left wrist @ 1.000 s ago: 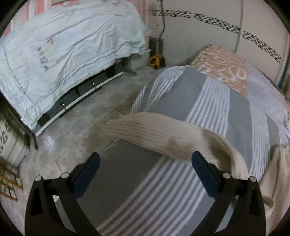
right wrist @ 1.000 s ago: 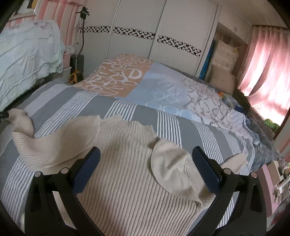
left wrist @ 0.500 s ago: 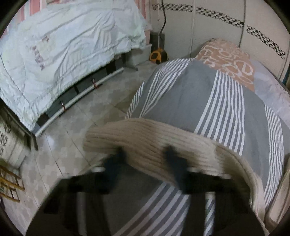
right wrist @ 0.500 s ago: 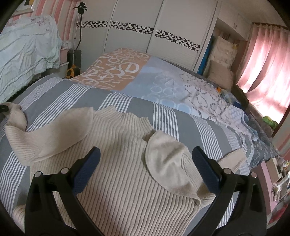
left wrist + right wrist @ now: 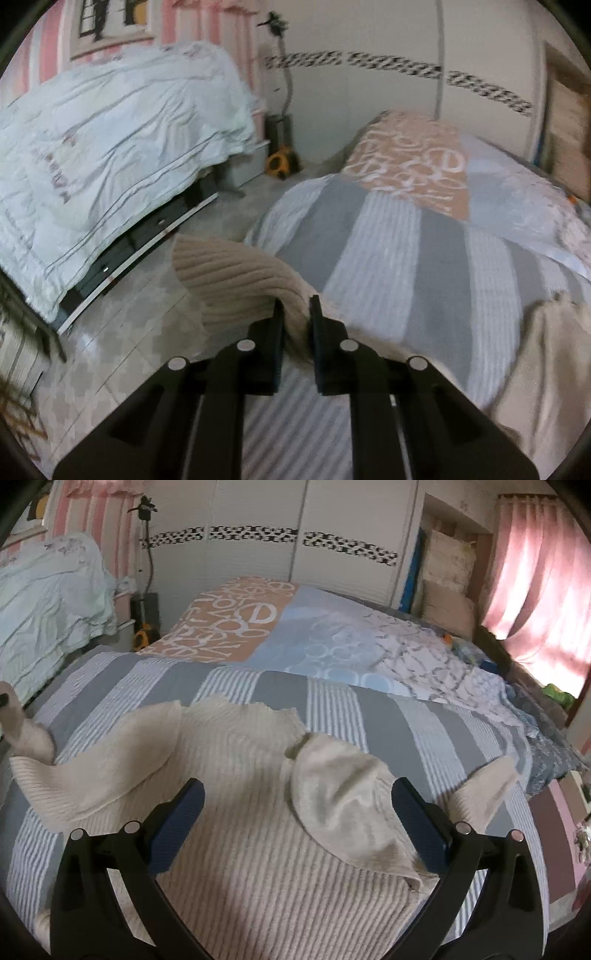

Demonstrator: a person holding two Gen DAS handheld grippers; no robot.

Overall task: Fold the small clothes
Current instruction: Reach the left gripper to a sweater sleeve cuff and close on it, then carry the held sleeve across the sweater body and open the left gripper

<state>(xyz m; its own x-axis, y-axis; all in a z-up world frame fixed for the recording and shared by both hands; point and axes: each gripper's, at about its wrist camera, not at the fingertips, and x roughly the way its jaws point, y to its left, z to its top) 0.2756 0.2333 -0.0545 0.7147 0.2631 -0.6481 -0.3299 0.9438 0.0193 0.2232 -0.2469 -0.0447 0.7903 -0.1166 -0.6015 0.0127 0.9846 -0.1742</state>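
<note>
A cream ribbed sweater (image 5: 251,834) lies spread on the grey striped bedspread (image 5: 402,723), neck toward the far side. Its left sleeve (image 5: 236,280) is pinched near the cuff by my left gripper (image 5: 296,312), which is shut on it and holds it lifted over the bed's left edge. The same sleeve (image 5: 92,771) runs left across the bed in the right wrist view. My right gripper (image 5: 295,794) hovers open above the sweater's chest, its blue pads wide apart. A folded-over flap of the sweater (image 5: 343,801) lies between the pads.
A second bed with a pale quilt (image 5: 92,147) stands left across a tiled floor (image 5: 122,332). White wardrobe doors (image 5: 258,535) line the back wall. An orange object (image 5: 280,166) sits on the floor. Pink curtains (image 5: 535,572) hang at right.
My left gripper went from open around the sleeve to shut on it and lifted it up off the bed. The right gripper stayed open over the sweater, barely shifting.
</note>
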